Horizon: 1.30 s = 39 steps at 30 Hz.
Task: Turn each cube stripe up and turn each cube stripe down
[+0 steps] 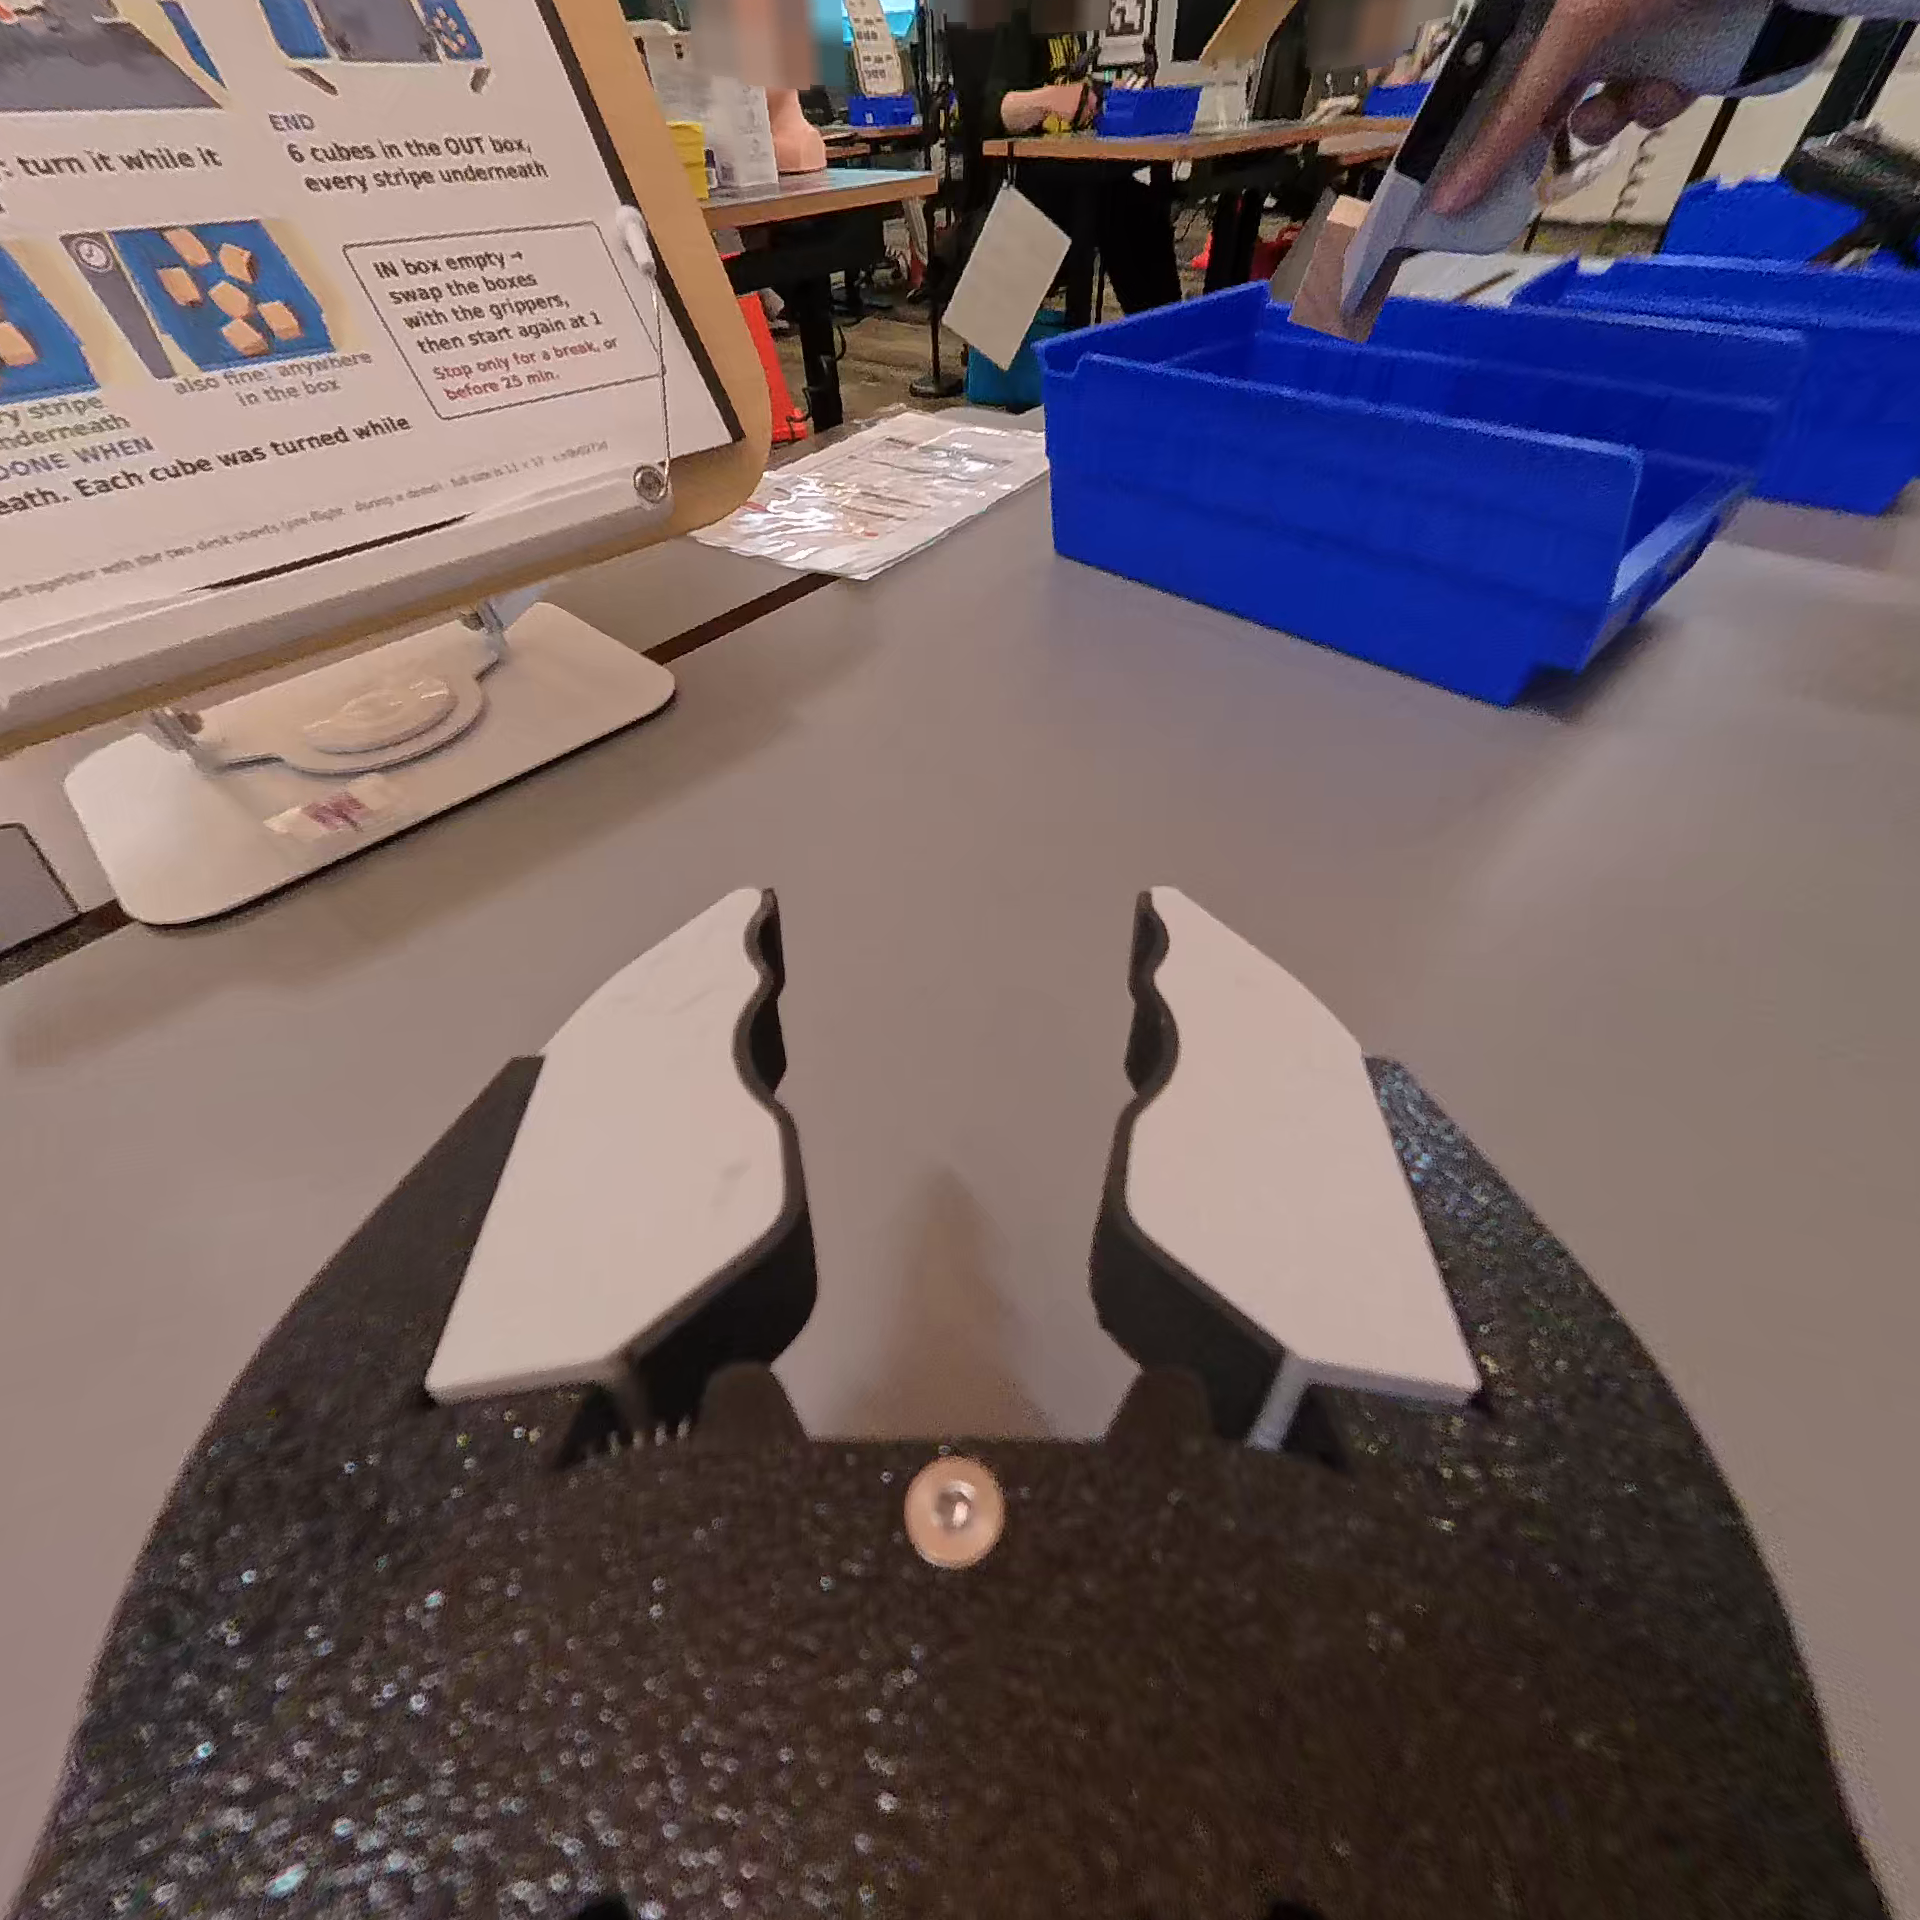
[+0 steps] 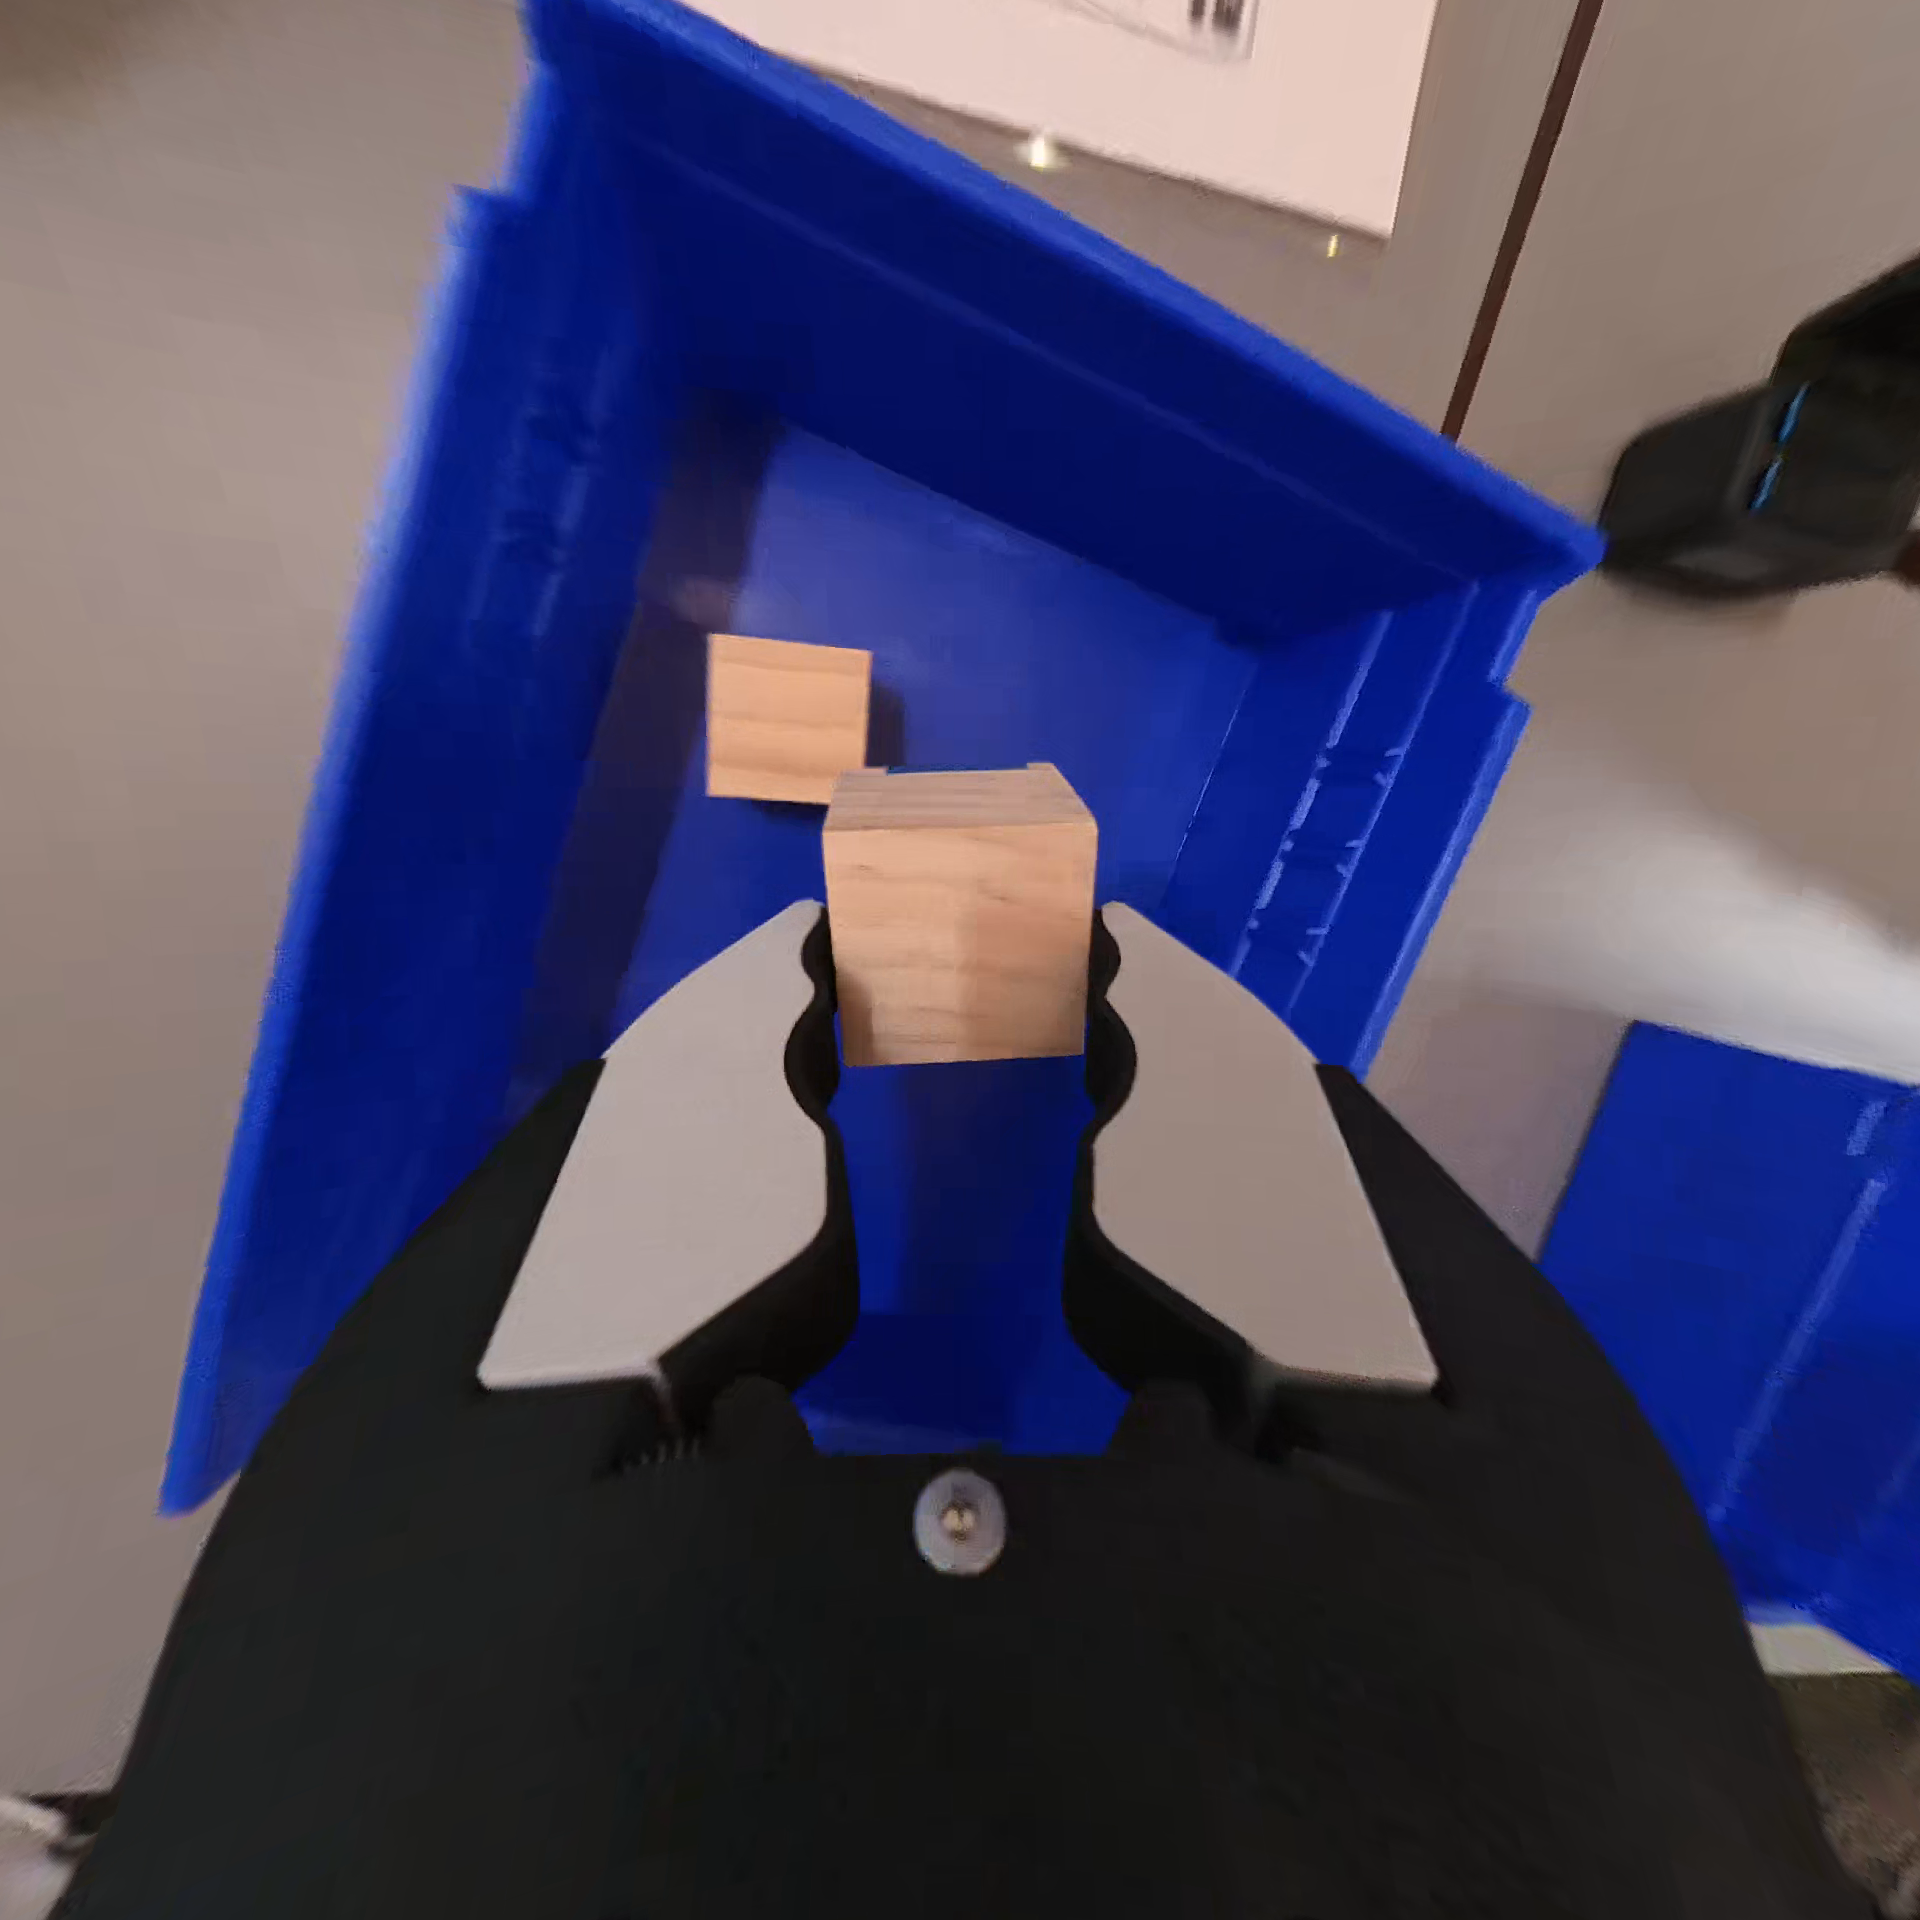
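The right gripper (image 2: 961,982) pinches a plain wooden cube (image 2: 961,935) between its fingers, above the blue plastic bin (image 2: 1039,343). A second wooden cube (image 2: 787,717) lies inside. The left gripper (image 1: 956,935) hovers over the grey worktop (image 1: 1039,748), fingers wide apart, holding nothing. A printed instruction sheet (image 1: 343,260) stands nearby.

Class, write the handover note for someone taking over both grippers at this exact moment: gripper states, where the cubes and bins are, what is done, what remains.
Right gripper: shut on a wooden cube, held above the blue bin.
Left gripper: open, empty, low over the grey table.
One other cube lies on that bin's floor; no stripe shows on it.
A second blue bin sits beside the first.
Done: one cube in the bin.
Left: place the held cube, stripe facing as required; whether more cubes remain cannot be seen.
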{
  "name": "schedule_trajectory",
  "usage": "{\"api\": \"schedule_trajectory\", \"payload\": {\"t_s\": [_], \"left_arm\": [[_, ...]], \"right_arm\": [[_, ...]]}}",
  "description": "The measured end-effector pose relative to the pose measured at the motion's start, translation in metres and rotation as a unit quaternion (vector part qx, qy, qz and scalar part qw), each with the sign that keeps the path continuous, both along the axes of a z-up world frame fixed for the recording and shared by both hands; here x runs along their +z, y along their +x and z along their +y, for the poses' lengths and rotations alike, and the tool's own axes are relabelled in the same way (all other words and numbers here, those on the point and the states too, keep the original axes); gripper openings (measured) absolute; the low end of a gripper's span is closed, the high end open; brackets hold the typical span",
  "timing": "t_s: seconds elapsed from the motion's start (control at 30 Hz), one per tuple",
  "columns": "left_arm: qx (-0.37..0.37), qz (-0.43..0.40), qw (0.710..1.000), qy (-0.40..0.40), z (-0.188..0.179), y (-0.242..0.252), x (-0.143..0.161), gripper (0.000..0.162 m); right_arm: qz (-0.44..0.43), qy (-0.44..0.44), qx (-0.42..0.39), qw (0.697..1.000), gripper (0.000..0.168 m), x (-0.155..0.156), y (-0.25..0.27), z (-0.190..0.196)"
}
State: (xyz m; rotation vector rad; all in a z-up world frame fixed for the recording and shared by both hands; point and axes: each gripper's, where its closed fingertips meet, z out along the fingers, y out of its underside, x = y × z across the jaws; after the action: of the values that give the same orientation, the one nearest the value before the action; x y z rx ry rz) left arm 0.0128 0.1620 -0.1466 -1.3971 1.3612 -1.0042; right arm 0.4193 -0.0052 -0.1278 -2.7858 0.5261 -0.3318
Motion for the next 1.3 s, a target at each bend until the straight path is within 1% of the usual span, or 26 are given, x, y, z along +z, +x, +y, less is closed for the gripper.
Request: {"api": "schedule_trajectory", "payload": {"t_s": [0.13, 0.23, 0.3, 0.43, 0.53, 0.7, 0.8, 0.83, 0.9, 0.97, 1.03, 1.1, 1.17, 1.2, 1.3], "left_arm": [[0.010, 0.010, 0.999, 0.037, 0.004, -0.002, -0.006, 0.062], [0.004, 0.007, 0.999, 0.032, -0.001, -0.001, -0.005, 0.062], [0.003, 0.014, 0.999, 0.042, -0.003, 0.001, -0.008, 0.062], [-0.007, 0.036, 0.997, 0.062, -0.010, 0.005, -0.016, 0.063], [-0.009, 0.042, 0.997, 0.072, -0.012, 0.006, -0.019, 0.063], [-0.006, 0.036, 0.998, 0.057, -0.010, 0.006, -0.019, 0.062], [-0.001, 0.035, 0.998, 0.058, -0.008, 0.006, -0.019, 0.062], [0.000, 0.032, 0.998, 0.058, -0.008, 0.007, -0.019, 0.062], [0.000, 0.028, 0.998, 0.052, -0.008, 0.007, -0.019, 0.062], [0.004, 0.030, 0.998, 0.046, -0.006, 0.006, -0.019, 0.063], [0.013, 0.027, 0.998, 0.046, -0.002, 0.004, -0.016, 0.063], [0.027, 0.016, 0.998, 0.048, 0.003, 0.000, -0.007, 0.063], [0.044, -0.001, 0.998, 0.042, 0.010, -0.005, 0.005, 0.063], [0.054, -0.012, 0.998, 0.032, 0.015, -0.009, 0.012, 0.063], [0.099, -0.028, 0.995, -0.003, 0.035, -0.024, 0.029, 0.063]], "right_arm": [[0.060, -0.027, -0.065, 0.996, 0.046, -0.053, 0.015, -0.012], [0.064, -0.043, -0.084, 0.993, 0.046, -0.076, 0.021, -0.020], [0.073, -0.062, -0.084, 0.992, 0.046, -0.086, 0.021, -0.026], [0.091, -0.054, -0.089, 0.990, 0.046, -0.094, 0.020, -0.027], [0.091, -0.066, -0.084, 0.990, 0.046, -0.097, 0.020, -0.030], [0.109, -0.068, -0.076, 0.989, 0.046, -0.099, 0.014, -0.030], [0.095, -0.080, -0.072, 0.990, 0.047, -0.099, 0.015, -0.033], [0.085, -0.081, -0.072, 0.990, 0.051, -0.097, 0.017, -0.034], [0.061, -0.079, -0.068, 0.993, 0.066, -0.088, 0.022, -0.035], [0.043, -0.060, -0.058, 0.996, 0.074, -0.070, 0.024, -0.032], [0.002, -0.028, -0.050, 0.998, 0.082, -0.041, 0.028, -0.028], [-0.049, 0.025, -0.045, 0.997, 0.085, -0.003, 0.028, -0.021], [-0.079, 0.103, -0.016, 0.991, 0.087, 0.034, 0.009, -0.005], [-0.085, 0.144, 0.011, 0.986, 0.090, 0.050, -0.010, 0.005], [-0.092, 0.267, 0.105, 0.953, 0.089, 0.089, -0.084, 0.035]]}}
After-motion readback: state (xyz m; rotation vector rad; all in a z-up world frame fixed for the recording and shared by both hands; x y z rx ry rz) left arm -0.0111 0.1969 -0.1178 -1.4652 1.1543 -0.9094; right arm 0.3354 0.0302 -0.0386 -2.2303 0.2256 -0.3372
